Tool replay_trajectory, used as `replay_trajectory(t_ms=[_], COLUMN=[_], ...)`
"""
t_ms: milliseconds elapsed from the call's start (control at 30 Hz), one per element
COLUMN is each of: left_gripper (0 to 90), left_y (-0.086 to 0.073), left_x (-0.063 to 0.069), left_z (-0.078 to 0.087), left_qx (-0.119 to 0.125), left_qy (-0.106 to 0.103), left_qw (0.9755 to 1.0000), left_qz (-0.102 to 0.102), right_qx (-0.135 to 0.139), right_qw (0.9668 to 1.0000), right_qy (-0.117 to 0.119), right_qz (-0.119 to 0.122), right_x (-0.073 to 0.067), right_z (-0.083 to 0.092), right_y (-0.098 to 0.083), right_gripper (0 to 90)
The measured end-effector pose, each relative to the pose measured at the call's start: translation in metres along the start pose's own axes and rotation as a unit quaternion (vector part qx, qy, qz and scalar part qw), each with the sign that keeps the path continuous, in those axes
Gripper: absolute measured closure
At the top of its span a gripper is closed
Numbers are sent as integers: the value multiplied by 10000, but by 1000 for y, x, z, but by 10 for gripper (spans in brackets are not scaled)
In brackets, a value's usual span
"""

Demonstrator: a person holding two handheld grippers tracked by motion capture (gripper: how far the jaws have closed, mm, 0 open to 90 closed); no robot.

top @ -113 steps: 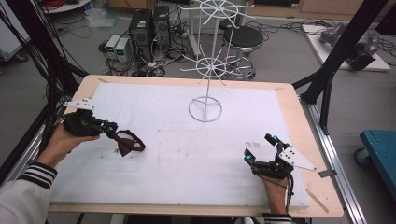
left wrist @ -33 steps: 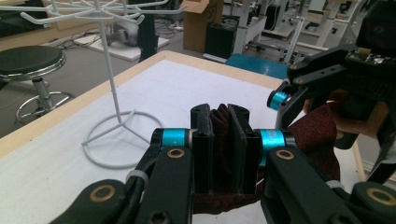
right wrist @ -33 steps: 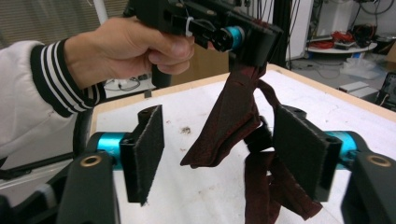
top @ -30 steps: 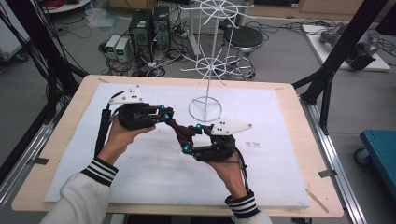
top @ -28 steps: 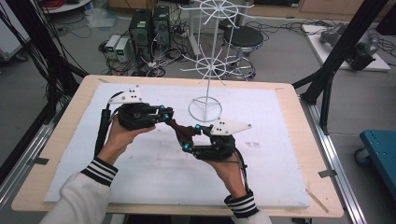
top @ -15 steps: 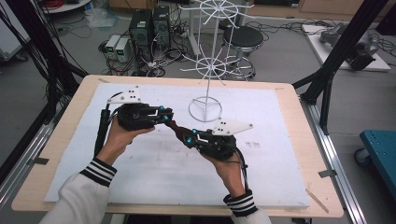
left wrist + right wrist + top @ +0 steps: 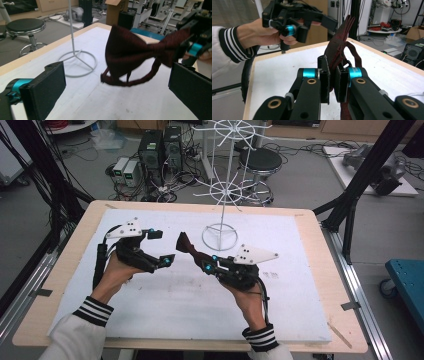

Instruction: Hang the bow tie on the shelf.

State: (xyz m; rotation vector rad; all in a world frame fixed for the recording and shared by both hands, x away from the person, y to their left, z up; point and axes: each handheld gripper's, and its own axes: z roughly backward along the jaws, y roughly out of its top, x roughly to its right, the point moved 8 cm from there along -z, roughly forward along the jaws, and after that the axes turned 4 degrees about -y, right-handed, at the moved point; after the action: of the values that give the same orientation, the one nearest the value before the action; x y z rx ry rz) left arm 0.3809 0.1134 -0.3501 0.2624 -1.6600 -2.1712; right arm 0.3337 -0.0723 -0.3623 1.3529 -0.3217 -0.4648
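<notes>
White padding covers the counter [image 7: 150, 320]. Your right gripper [image 7: 202, 262] pinches 1 wing of the dark red bow tie [image 7: 186, 245], held above the counter's middle. Your left gripper [image 7: 161, 247], jaws just spread, has released it; that thin hold may let it slip down.

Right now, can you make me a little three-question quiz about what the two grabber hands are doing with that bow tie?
1. True or false: the dark red bow tie lies flat on the white table mat.
2. Which gripper pinches the bow tie? A) left gripper B) right gripper C) both
3. What white wire thing stands on the mat beyond the bow tie?

Key
1. False: it is held up above the mat.
2. B: the right gripper is shut on it, while the left gripper has just been opening and its pads stand apart, clear of the cloth.
3. A wire stand with a round base and spoked tiers.
</notes>
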Motion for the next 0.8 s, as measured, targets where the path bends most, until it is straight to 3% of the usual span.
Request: replay_trajectory(t_ms=[300,433,633,800], left_gripper=[17,17,17,17], left_y=[-22,-33,-49,-63], left_x=[0,0,1,3], left_z=[28,43,59,67], left_qx=[-39,75,288,339], left_qy=[186,340,380,504], left_qw=[9998,9992,9988,9980], left_qz=[-67,-177,-119,-187], right_qx=[103,159,209,217], right_qw=[9998,9997,9994,9993], right_qy=[-140,-192,-254,-308], right_qz=[-83,-73,-75,-67], right_x=[10,15,21,25], right_z=[9,13,17,19], right_y=[3,7,15,22], right_gripper=[858,858,858,857])
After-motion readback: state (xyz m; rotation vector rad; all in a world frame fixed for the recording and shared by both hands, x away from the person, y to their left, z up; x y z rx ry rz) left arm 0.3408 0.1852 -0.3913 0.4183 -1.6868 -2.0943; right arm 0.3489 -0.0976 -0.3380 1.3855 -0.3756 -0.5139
